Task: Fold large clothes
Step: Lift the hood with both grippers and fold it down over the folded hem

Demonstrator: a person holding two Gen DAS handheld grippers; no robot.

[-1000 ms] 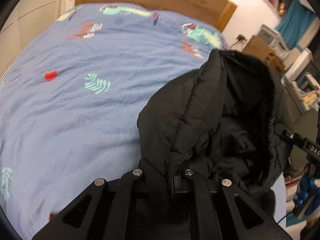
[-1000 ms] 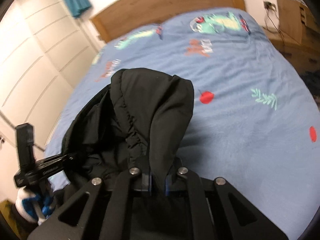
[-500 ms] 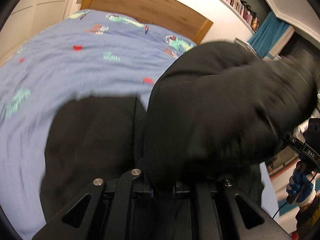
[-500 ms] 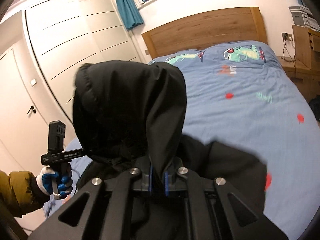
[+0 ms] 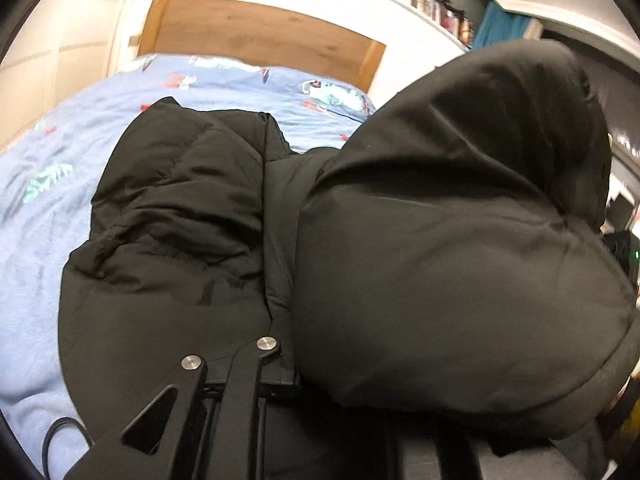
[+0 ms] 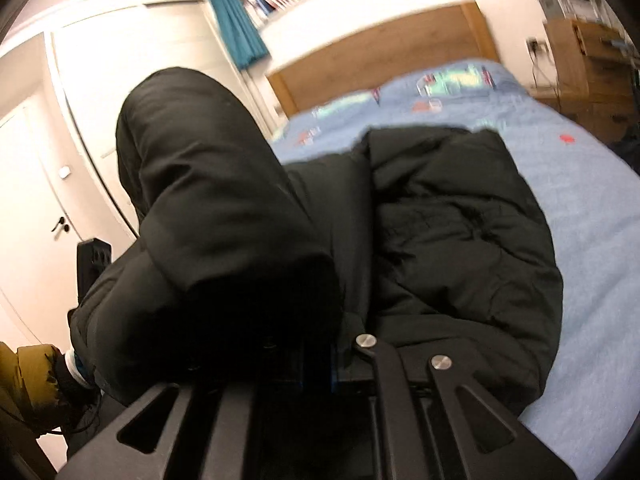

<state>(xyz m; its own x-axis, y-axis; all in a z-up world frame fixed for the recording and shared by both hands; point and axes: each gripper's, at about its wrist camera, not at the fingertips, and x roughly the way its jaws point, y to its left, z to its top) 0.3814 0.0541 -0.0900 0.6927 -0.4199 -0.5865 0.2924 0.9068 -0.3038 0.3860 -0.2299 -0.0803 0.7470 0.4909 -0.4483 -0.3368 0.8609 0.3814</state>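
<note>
One black padded jacket point(image 5: 176, 216) lies on the blue bed point(image 5: 36, 240) — hood point(image 5: 460, 240) billowing up, hiding both grippers' fingertips. Left gripper point(image 5: 292, 376) easing open around its fabric; right gripper point(image 6: 316, 376) clamps fabric.

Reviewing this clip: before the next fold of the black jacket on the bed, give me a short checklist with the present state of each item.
1. Black jacket body lying on the blue bedspread: ok.
2. Hood laid flat: not ok, it bulges up over the tools.
3. Right tool shut on the jacket edge: ok.
4. Left tool grip firm: not ok, jaws opening with fabric between them.
5. Jacket smooth: not ok, creased.
6. Sleeves tucked in: cannot tell.
</note>
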